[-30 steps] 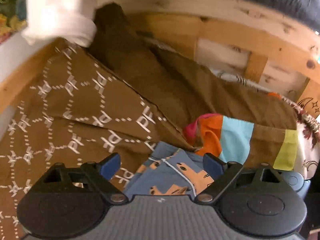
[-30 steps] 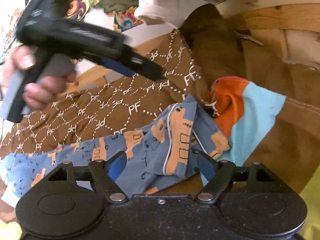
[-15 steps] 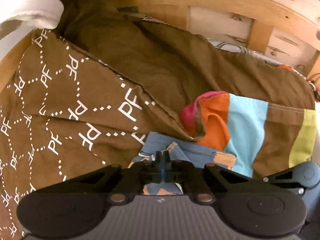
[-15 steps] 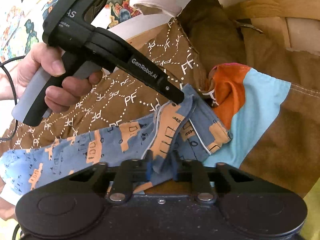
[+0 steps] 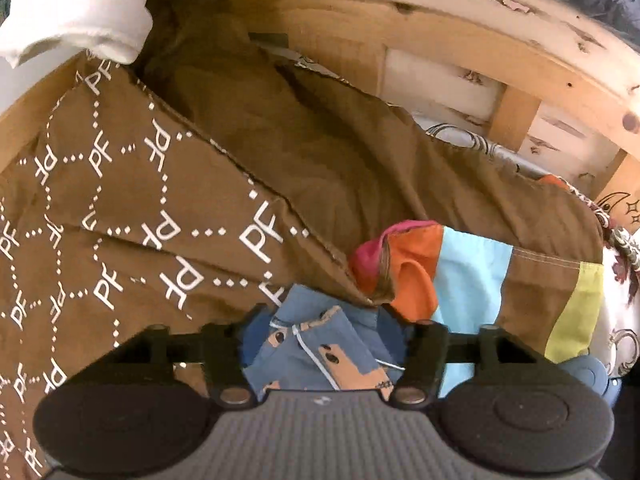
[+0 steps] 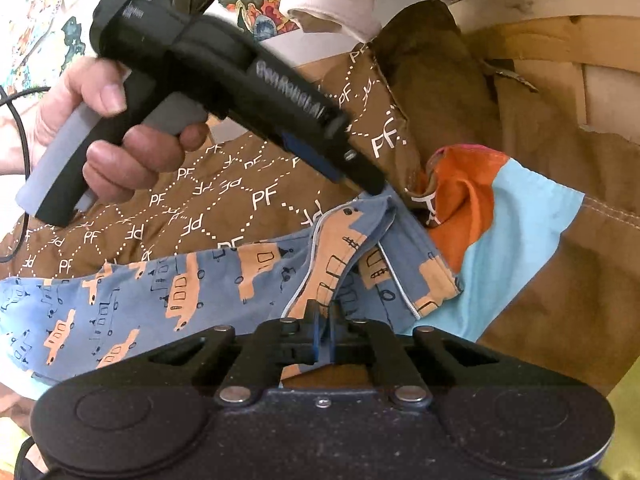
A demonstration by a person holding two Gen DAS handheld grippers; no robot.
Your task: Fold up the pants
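Observation:
The pants are blue with orange vehicle prints and lie across a brown "PF" patterned cloth. My right gripper is shut on a fold of the pants at their near edge. My left gripper is open, its jaws either side of the pants' end. In the right wrist view the left gripper comes in from the upper left, held by a hand, with its tip at the far edge of the pants.
A brown cloth with orange, light blue and yellow-green patches lies to the right of the pants. A wooden slatted frame runs behind. A white sleeve hangs at upper left.
My left gripper, shut half a second ago, has opened again over the pants' end. My right gripper stays shut on the pants, having closed from open a second ago.

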